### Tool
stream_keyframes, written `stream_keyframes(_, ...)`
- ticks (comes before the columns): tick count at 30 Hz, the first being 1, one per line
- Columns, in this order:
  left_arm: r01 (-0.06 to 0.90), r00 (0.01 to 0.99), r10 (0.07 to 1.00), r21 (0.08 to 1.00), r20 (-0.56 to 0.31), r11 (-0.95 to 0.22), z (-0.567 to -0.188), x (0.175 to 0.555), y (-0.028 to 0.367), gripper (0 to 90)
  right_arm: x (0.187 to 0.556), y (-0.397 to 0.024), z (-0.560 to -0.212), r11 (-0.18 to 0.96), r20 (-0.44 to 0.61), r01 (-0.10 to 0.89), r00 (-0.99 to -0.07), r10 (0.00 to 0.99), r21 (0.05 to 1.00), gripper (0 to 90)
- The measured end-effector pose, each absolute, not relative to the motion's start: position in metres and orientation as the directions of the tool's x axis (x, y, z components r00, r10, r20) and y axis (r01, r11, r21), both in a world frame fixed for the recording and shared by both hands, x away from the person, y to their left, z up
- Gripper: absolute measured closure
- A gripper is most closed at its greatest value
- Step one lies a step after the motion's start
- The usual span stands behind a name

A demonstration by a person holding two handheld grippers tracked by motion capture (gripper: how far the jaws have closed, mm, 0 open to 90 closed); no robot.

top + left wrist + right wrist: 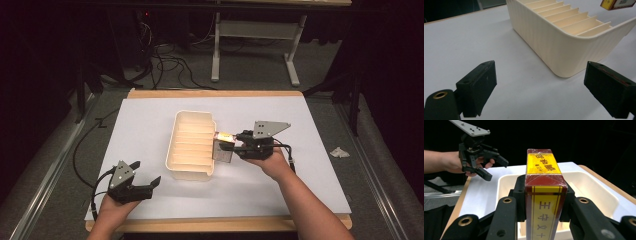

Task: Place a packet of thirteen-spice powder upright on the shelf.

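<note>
Box: a red and yellow carton (545,195) printed with characters and wrapped in clear film, held just beside the right long wall of the cream tray (176,145), above its rim.
Box axis: its long side runs from the right tongs (231,147) toward the tray, the far end pointing over the slotted interior.
Right tongs: clenched on the box, one jaw on each long face.
Left tongs: (145,176) released, jaws wide apart, low over the white surface (300,165) near the tray's near left corner, well apart from it.
Tray: rectangular, ribbed walls, thin dividers crossing its width, long side running away from the person.
</note>
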State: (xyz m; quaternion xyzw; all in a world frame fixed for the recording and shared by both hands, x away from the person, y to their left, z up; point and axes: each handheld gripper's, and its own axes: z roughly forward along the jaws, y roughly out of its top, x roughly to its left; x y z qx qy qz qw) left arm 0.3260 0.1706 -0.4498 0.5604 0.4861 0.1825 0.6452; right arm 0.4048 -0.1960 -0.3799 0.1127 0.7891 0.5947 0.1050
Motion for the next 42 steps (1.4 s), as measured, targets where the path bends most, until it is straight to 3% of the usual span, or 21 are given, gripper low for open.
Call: stream_keyframes(42, 0.305, 0.458, 0.778, 0.898, -0.431, 0.318, -0.448, 0.325, 0.174, 11.8, 0.432, -0.135, -0.401, 0.299, -0.004, 0.046, -0.986, 0.166, 0.953, 68.7)
